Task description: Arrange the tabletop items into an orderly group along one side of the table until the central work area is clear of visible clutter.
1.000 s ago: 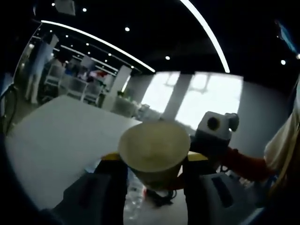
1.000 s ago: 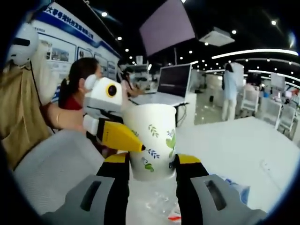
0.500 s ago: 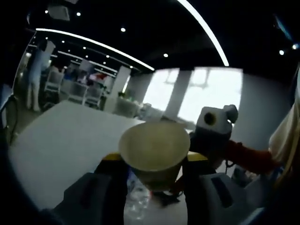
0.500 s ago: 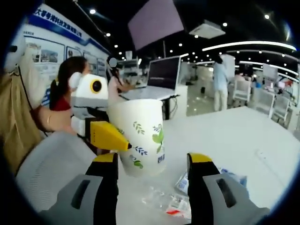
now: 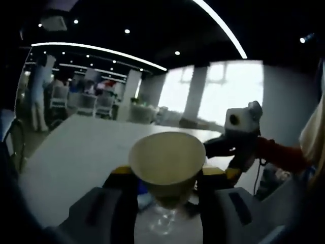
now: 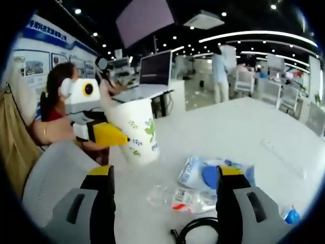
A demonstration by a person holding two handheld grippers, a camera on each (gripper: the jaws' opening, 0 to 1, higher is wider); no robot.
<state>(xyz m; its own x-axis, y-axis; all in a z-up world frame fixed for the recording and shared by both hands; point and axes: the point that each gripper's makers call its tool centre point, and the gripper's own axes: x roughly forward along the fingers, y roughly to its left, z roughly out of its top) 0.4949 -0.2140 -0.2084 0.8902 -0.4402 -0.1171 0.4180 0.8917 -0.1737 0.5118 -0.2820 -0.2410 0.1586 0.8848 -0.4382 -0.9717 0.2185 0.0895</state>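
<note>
A white paper cup [image 5: 166, 161] faces me mouth-first in the left gripper view, and my left gripper [image 5: 166, 175] is shut on it just below the rim. In the right gripper view the same cup [image 6: 138, 131] shows its green leaf print, held above the white table [image 6: 244, 127] by the left gripper [image 6: 114, 136] with its yellow fingertip. My right gripper [image 6: 167, 175] stands open a short way in front of the cup, holding nothing. The right gripper [image 5: 238, 133] also appears to the cup's right in the left gripper view.
On the table under the right gripper lie a blue and white packet [image 6: 218, 173], a clear plastic wrapper [image 6: 180, 195] and a black cable [image 6: 198, 229]. A grey chair back [image 6: 48, 170] stands at the left. A laptop [image 6: 155, 68] sits at the far edge.
My right gripper has let go of the cup, opened and drawn back from it. The left gripper still holds the cup. The table clutter has come into the right gripper view.
</note>
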